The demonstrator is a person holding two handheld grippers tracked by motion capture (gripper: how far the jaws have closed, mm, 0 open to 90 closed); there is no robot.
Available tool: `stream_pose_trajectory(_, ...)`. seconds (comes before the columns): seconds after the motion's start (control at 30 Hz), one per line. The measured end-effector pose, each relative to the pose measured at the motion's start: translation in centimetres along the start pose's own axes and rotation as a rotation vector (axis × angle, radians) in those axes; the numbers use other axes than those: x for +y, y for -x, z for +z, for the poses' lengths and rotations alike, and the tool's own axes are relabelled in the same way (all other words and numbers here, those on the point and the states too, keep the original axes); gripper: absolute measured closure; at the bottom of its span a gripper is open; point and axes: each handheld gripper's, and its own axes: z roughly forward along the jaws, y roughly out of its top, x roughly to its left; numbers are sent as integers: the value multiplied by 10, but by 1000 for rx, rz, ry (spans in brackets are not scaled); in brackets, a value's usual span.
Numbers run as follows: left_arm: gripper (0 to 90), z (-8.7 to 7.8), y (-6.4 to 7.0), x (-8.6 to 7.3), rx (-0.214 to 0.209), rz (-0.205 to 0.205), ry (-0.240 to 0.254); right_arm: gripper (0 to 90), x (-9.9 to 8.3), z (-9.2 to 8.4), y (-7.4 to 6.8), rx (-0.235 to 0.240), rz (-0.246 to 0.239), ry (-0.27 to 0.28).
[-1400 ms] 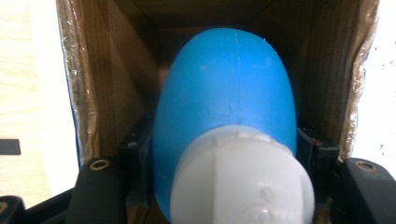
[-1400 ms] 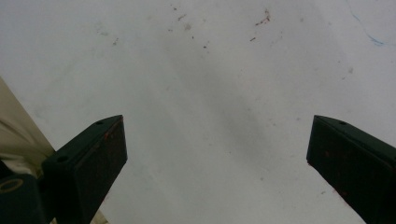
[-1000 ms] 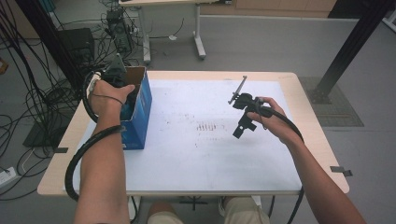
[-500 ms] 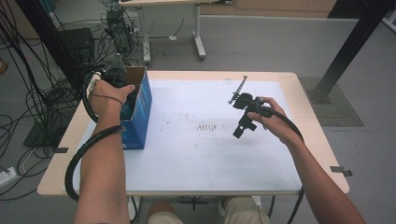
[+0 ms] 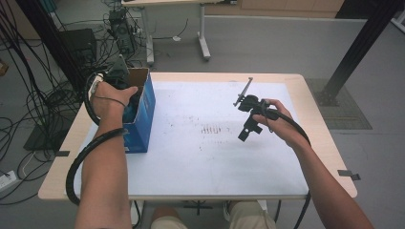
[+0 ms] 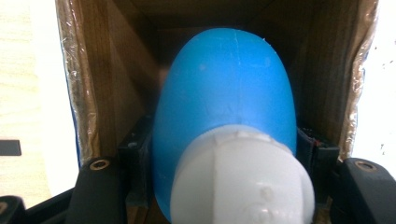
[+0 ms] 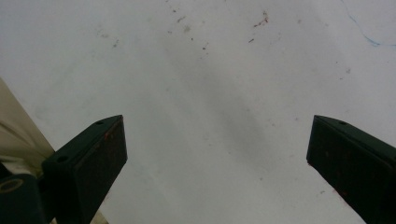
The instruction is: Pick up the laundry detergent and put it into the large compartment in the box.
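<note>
White counter (image 5: pixel 191 157) carries a blue box (image 5: pixel 143 121). Left gripper (image 6: pixel 224 186) clamps a blue bottle (image 6: pixel 224 102) inside the box. Right gripper (image 7: pixel 217 154) hangs open, empty. Judged step: placement; next, release, then withdraw upward.

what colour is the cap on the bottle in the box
White; the bottle itself is blue. The cap shows best in the left gripper view.

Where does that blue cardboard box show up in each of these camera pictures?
High view: the blue box stands at the table's left edge, the left gripper reaching into its open top.
Left gripper view: its brown inner walls surround a blue bottle held between the jaws.
Right gripper view: not in it.
Shared landmark: the white table top.
</note>
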Motion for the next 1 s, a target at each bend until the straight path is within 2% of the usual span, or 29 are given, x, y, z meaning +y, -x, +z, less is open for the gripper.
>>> stream_pose_trajectory(1.0, 369, 0, 1, 0, 4, 8, -3, 49, 0, 0, -1, -1, -2, 0)
